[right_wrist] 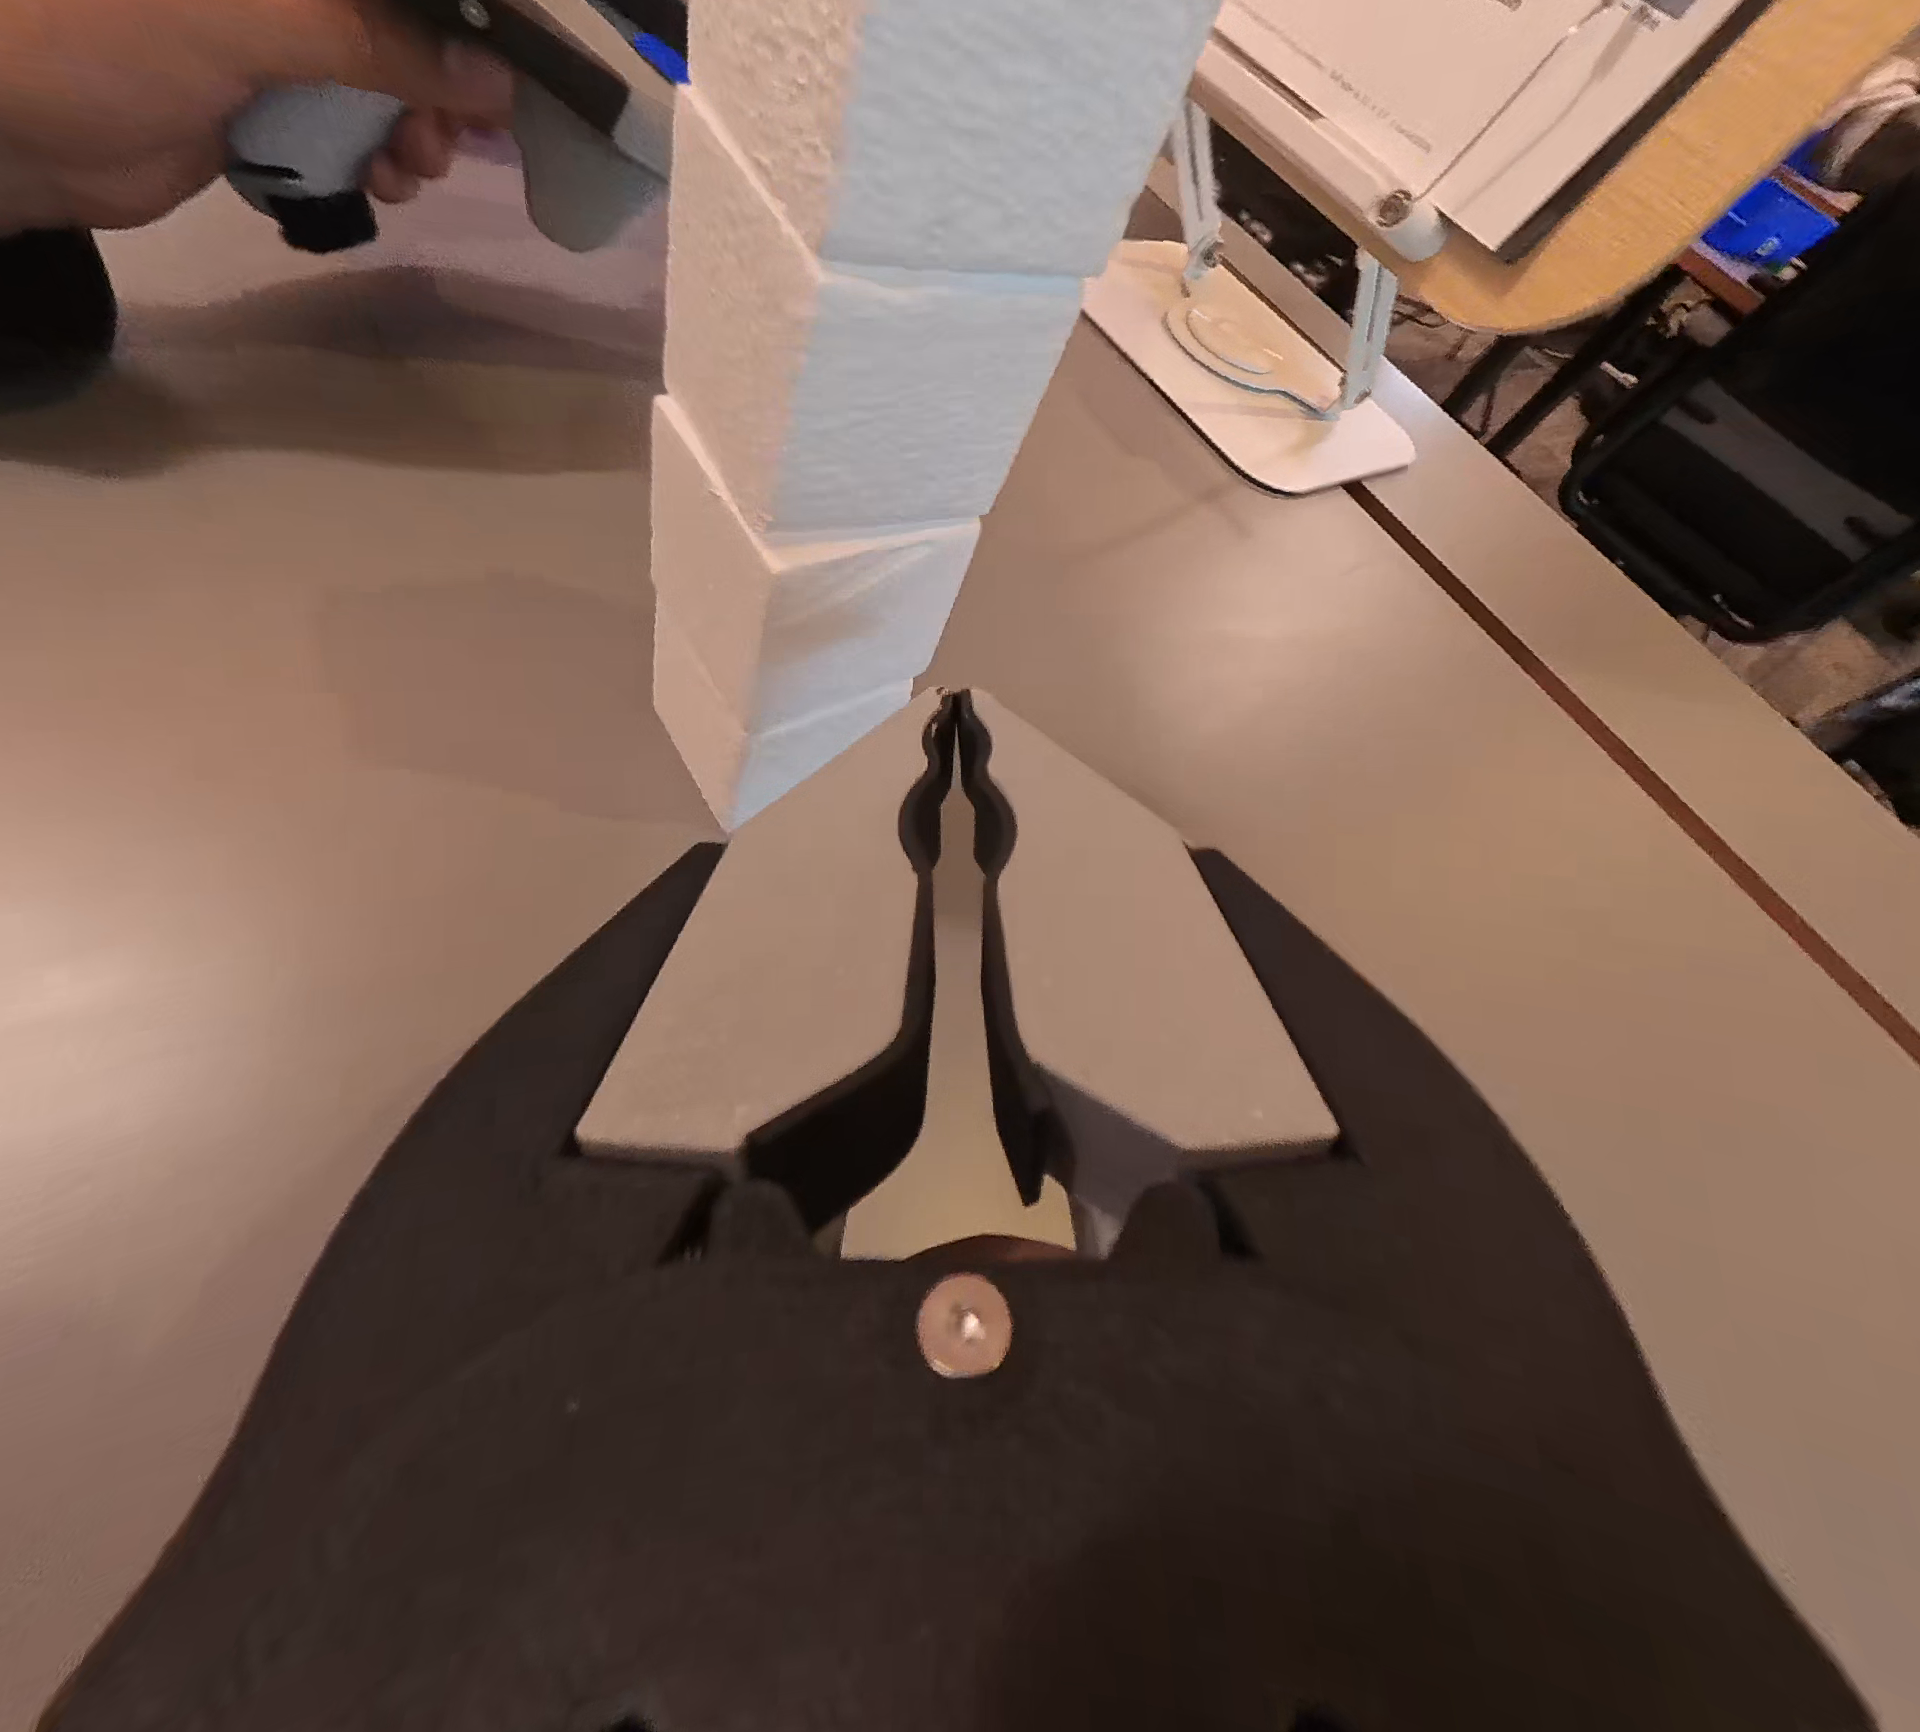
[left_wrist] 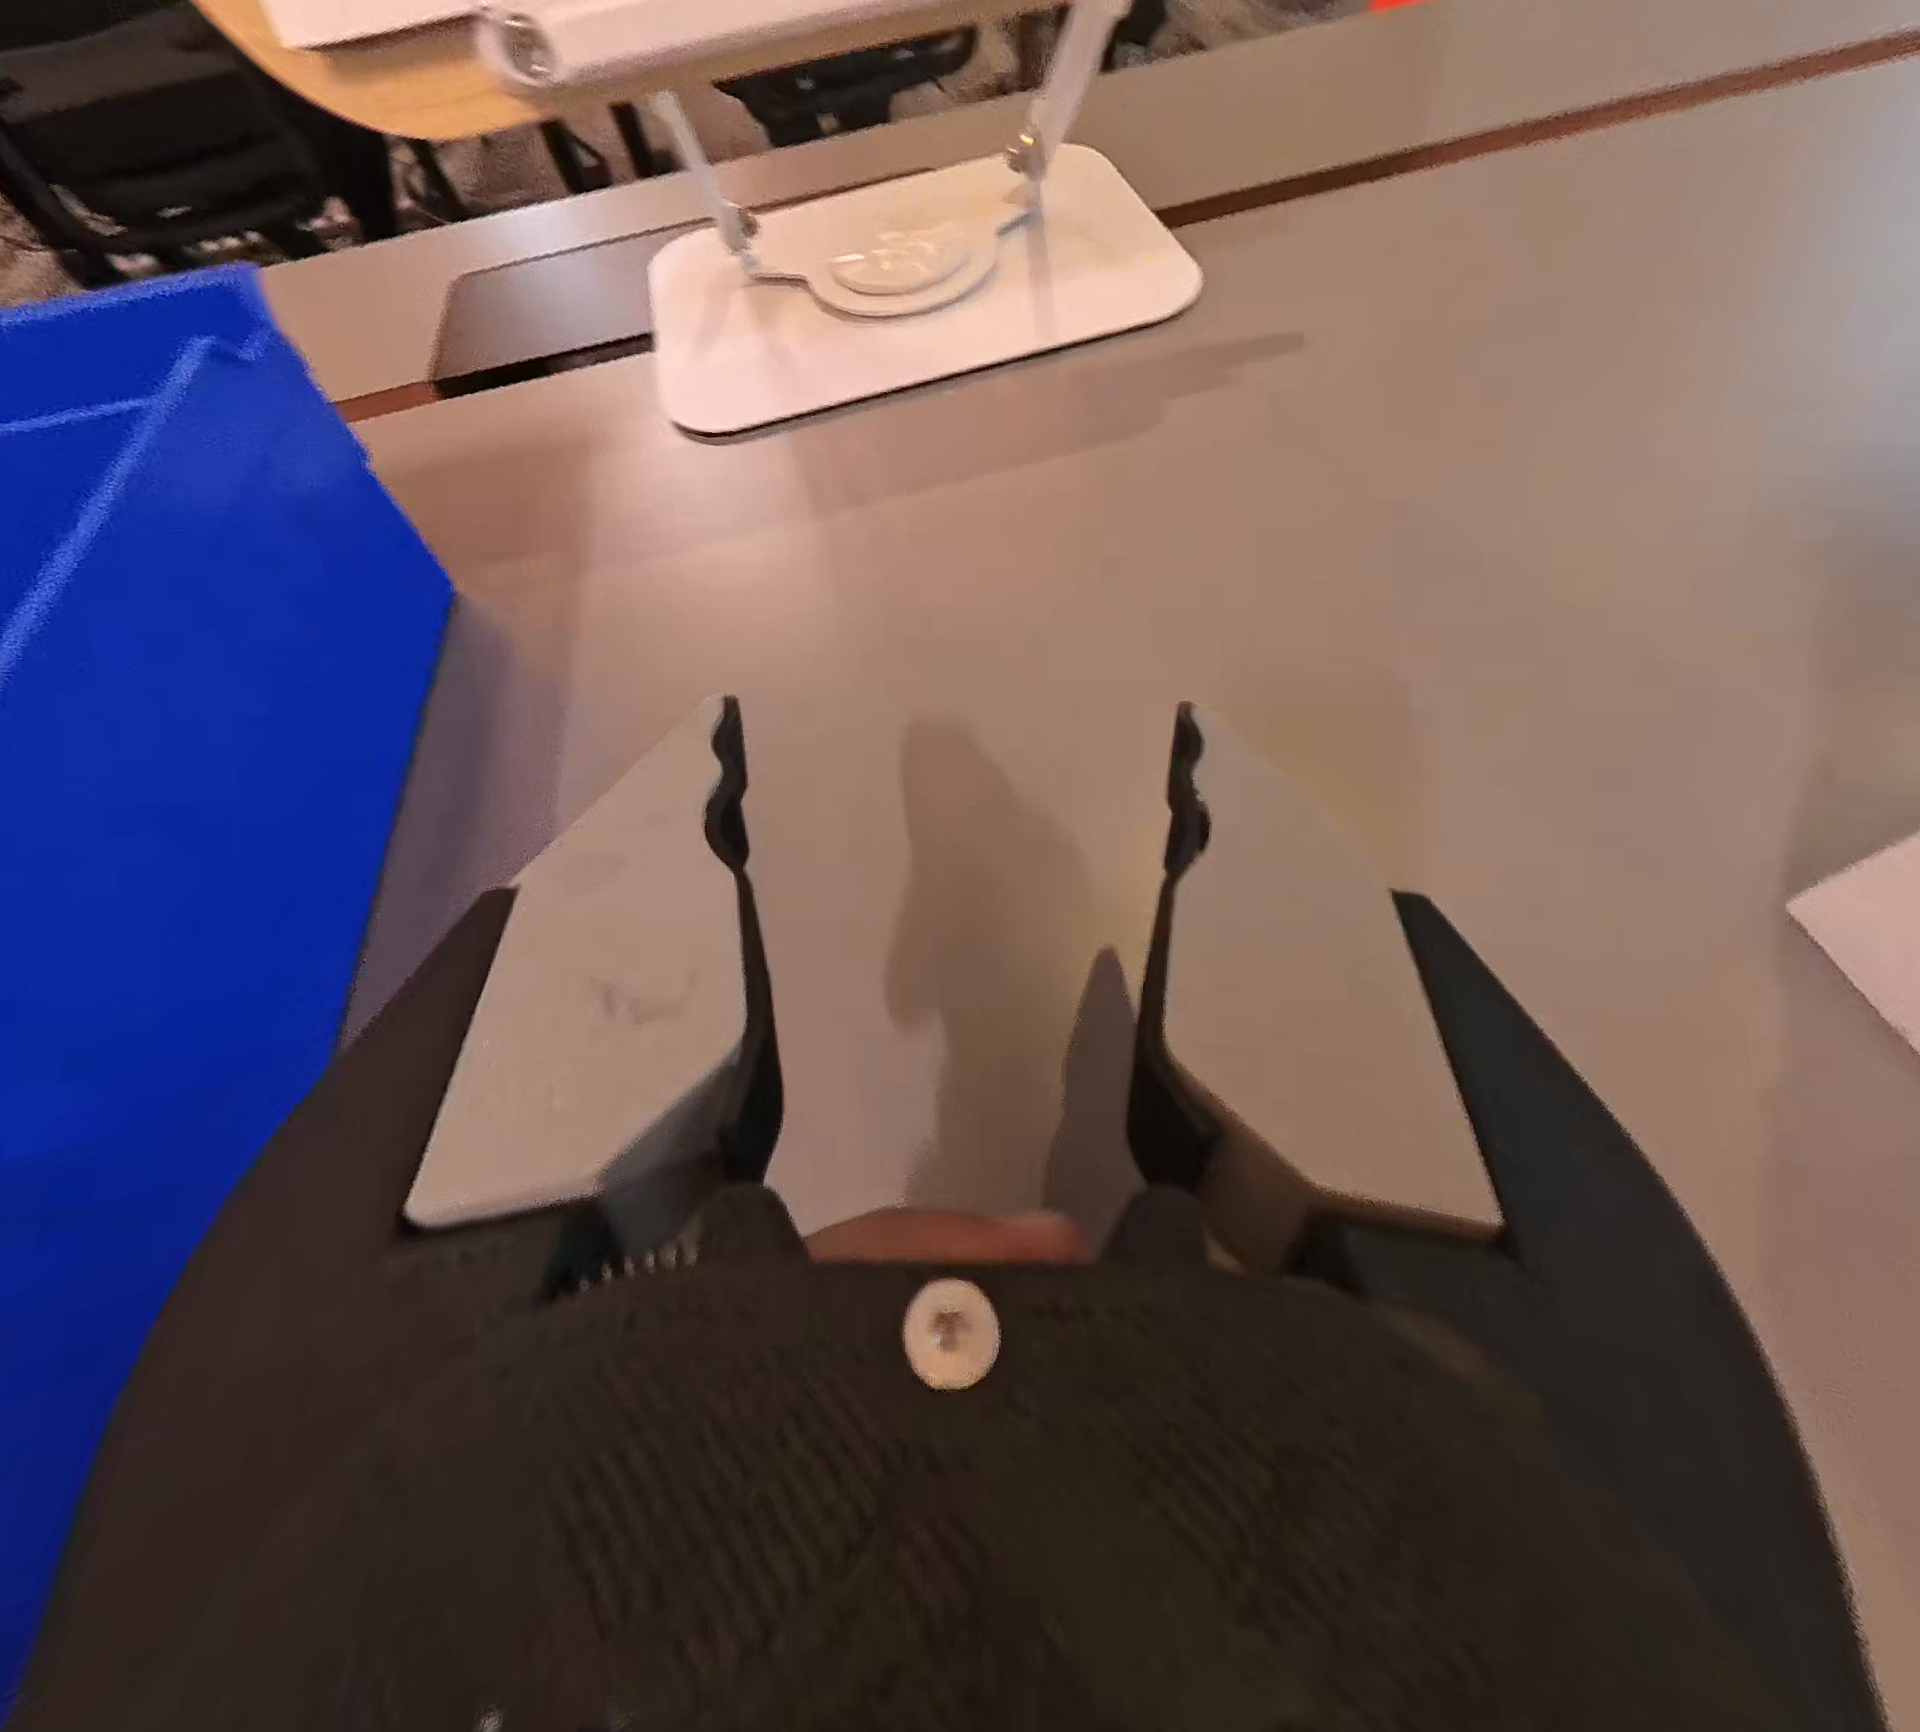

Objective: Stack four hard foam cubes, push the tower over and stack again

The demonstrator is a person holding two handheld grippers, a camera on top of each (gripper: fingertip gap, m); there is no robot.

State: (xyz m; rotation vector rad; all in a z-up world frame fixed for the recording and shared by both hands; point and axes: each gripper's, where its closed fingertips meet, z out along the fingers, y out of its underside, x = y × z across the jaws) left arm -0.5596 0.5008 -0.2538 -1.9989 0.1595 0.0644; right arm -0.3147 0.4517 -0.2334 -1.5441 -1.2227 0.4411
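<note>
your right gripper was pinched closed on nothing, its tip low beside the base of the standing tower of white foam cubes on the table. your left gripper gaped wide and empty above bare tabletop, beside the blue bin; your hand gripped its handle, left of the tower.

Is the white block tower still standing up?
Yes, the tower stands on the table, cubes stacked one on another.

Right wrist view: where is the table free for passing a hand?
Free: the table left of the foam cube tower, below the left gripper; also between tower and white stand base. Crowded: the right gripper, shut, sits at the tower's foot.
</note>
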